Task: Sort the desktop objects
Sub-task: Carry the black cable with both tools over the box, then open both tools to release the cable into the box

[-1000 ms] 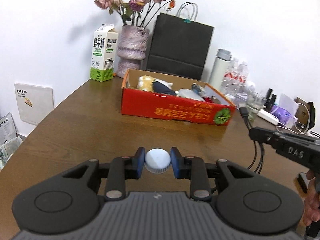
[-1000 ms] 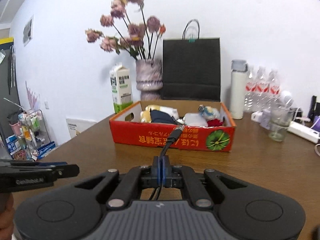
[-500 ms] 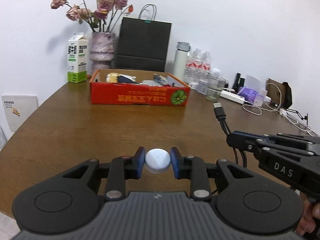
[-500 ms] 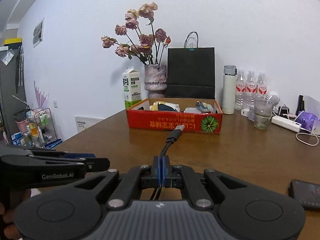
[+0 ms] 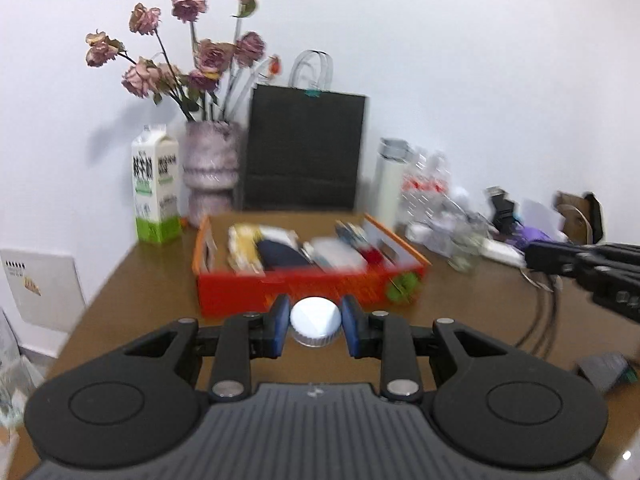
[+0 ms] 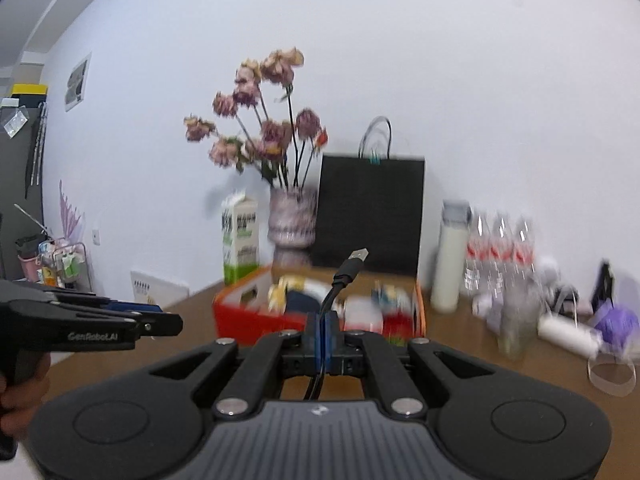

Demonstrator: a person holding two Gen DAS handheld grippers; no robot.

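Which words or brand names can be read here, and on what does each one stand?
"GenRobot.AI": side of the black left tool, seen from the right wrist.
Green-and-white milk carton: large printed characters, too blurred to read.
Red cardboard box: front print blurred.
Black right tool: marking unreadable.

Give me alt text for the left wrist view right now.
The left tool grips a white bottle cap above a brown table, facing a red box of mixed items. Behind stand a milk carton, flower vase and black bag.
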